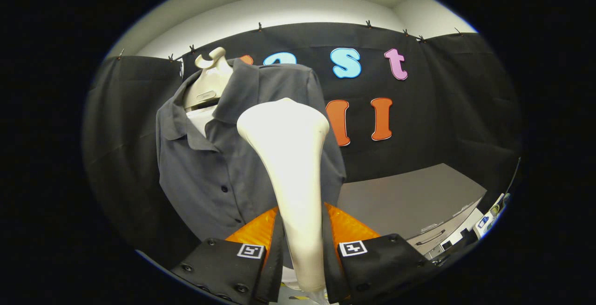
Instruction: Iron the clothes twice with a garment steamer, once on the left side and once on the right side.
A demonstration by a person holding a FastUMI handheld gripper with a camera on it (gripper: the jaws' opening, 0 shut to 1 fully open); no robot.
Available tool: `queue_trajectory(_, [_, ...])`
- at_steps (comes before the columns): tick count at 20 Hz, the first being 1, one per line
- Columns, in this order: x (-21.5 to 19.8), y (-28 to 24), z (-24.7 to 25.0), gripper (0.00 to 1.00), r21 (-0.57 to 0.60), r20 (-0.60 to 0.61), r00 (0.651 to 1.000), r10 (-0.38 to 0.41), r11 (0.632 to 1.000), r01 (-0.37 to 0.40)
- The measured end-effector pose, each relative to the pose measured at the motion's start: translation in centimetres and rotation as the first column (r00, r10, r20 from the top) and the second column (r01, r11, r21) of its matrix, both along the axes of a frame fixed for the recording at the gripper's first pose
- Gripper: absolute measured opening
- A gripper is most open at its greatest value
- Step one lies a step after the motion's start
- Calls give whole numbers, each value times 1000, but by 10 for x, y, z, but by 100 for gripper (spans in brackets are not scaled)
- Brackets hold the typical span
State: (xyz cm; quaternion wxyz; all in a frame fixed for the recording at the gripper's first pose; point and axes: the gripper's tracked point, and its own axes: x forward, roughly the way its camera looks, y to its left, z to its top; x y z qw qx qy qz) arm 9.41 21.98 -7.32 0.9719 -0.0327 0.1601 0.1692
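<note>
A cream garment steamer (291, 170) stands upright between my fingers, its handle clamped by both of them and its wide head raised toward the clothes. My gripper (301, 237) is shut on that handle. Just beyond the steamer head hangs a dark grey collared shirt (209, 174) with small dark buttons, worn by a cream mannequin torso (209, 81). The steamer head covers the middle and right part of the shirt's chest; whether it touches the cloth I cannot tell.
A grey tabletop (409, 198) lies to the right beyond the fingers. Past its near right edge sit a pale drawer unit (442, 235) and some small items (489, 216). Black cloth walls close the booth behind and to both sides.
</note>
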Motion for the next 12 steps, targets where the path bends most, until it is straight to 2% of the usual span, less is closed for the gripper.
queue_trajectory(4, [0,24,-18,45,-26,-21,999,-25,999,25])
queue_trajectory(12, [15,31,-54,45,-75,-77,993,-94,993,89])
